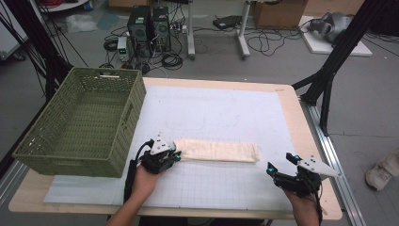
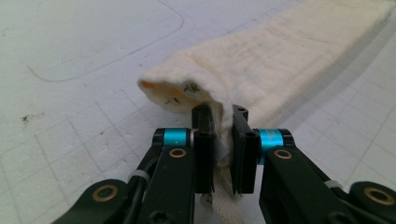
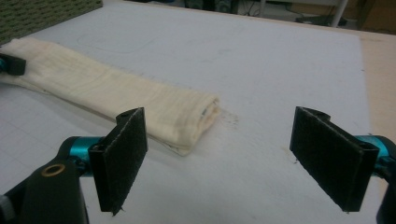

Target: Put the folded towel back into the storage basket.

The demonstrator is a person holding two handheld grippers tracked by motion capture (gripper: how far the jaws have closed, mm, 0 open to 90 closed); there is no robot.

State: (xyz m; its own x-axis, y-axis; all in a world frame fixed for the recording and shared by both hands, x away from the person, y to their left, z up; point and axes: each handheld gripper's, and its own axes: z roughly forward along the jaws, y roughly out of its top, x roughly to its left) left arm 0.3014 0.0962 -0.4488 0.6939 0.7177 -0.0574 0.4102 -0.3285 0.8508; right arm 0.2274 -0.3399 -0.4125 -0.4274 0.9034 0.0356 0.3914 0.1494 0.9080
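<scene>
A cream cloth (image 1: 219, 151), folded into a long strip, lies across the white gridded mat (image 1: 221, 113). My left gripper (image 1: 176, 156) is shut on the strip's left end; in the left gripper view its jaws pinch the cloth (image 2: 261, 65) edge between them, at the left gripper (image 2: 224, 140), and the end lifts slightly. My right gripper (image 1: 282, 162) stands open near the front right of the mat, just short of the strip's right end. In the right gripper view the cloth (image 3: 112, 93) end lies ahead of the right gripper (image 3: 224, 158), whose wide-apart pads (image 3: 123, 149) hold nothing.
A green woven basket (image 1: 124, 117) stands empty at the table's left, close to my left hand. The wooden table edge (image 1: 301, 117) runs along the right. Cables, computer towers and black stand legs lie on the floor beyond.
</scene>
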